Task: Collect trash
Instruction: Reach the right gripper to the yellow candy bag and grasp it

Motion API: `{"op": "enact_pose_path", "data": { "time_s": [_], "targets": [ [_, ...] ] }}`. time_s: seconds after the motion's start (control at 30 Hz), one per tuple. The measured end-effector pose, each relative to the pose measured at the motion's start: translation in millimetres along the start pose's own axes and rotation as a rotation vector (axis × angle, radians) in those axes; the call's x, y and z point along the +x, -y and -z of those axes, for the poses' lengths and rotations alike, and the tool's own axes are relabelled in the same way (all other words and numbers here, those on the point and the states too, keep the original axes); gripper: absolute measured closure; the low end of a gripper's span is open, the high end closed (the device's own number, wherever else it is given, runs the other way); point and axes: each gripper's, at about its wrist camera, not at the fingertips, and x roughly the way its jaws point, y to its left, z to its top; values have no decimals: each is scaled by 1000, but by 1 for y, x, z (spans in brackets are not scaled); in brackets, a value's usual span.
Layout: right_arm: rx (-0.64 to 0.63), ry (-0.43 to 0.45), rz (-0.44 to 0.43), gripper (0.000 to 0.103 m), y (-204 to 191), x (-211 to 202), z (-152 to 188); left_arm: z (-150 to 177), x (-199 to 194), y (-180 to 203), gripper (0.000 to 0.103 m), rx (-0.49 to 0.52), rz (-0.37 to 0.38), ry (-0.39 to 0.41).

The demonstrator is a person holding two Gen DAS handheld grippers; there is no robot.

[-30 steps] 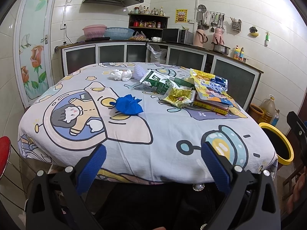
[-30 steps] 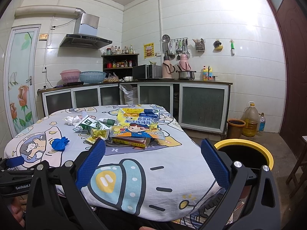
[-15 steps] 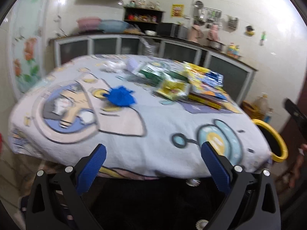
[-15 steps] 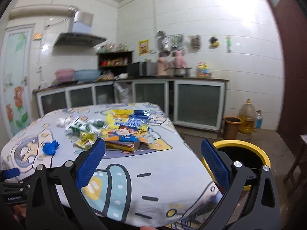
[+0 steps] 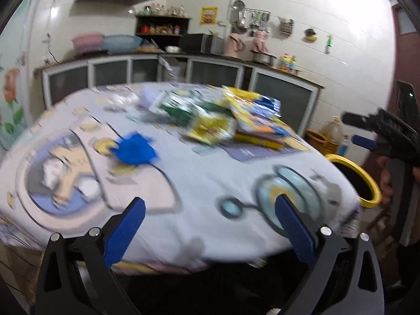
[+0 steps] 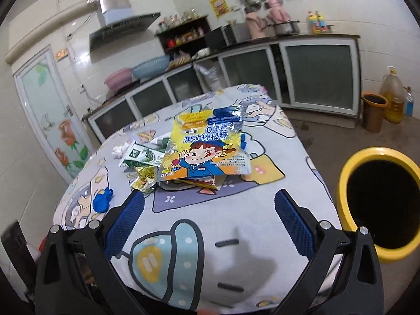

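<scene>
R gripper (image 6: 208,210): blue ribbed pads on black frame, jaws wide apart, nothing between, hovering over near edge of table (image 6: 262,225) w/ cartoon-print cloth. Glossy yellow-blue candy bag (image 6: 207,149) ahead, centre-left, lying atop flat packets. Crinkled gold wrapper (image 6: 143,179) touching its left side, green-white carton (image 6: 140,155) behind that, crumpled blue glove (image 6: 103,200) nearer left pad, white tissue wad (image 6: 119,150) farther back. Round yellow-rimmed bin (image 6: 344,181) on floor just beside table's right edge, mouth open. L gripper (image 5: 208,216): same build, jaws apart, empty, at table's near edge; view blurred. Bare cloth between both tools and trash cluster.
</scene>
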Motion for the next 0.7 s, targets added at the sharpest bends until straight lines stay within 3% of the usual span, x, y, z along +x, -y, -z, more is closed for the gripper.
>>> {"op": "enact_pose_path", "data": {
  "time_s": [0.13, 0.2, 0.27, 0.4, 0.53, 0.7],
  "targets": [
    [-90, -86, -24, 8, -5, 27, -14, -33, 14, -25, 8, 46, -150, -62],
    [-126, -107, -63, 8, -4, 36, -23, -45, 21, -38, 8, 52, -165, -94],
    [-97, -82, -71, 8, 6, 43, -34, -58, 28, -54, 8, 48, -202, -110],
    [-24, -125, -93, 8, 35, 80, -62, -75, 37, -73, 8, 75, -243, -107],
    [52, -184, -169, 8, 58, 123, -84, -90, 59, -95, 8, 42, -175, -159],
    [76, -232, -198, 8, 68, 170, -103, -97, 84, -107, 8, 83, -191, -202]
  ]
}}
